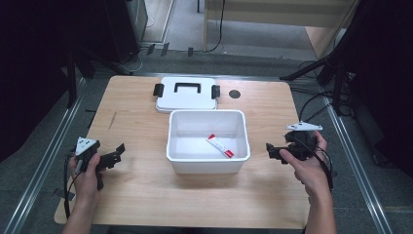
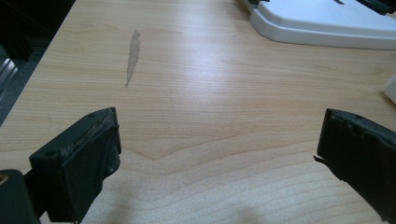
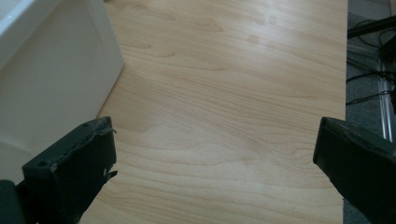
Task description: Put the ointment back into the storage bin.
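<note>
wooden table (image 1: 141, 195) carries a white tub (image 1: 208, 166) at centre, with a red and white tube (image 1: 219, 146) lying inside it. its lid (image 1: 186, 100) lies flat at twelve o'clock, just behind the tub. left gripper (image 1: 116, 153) at nine o'clock and right gripper (image 1: 272, 151) at three both gape wide and hold nothing. the tube looks packed; closing the lid seems left.

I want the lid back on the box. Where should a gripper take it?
Grip the lid by its black handle, coming straight down from above: the lid lies flat behind the white box, handle up, a raised bar that open jaws could close across.
</note>
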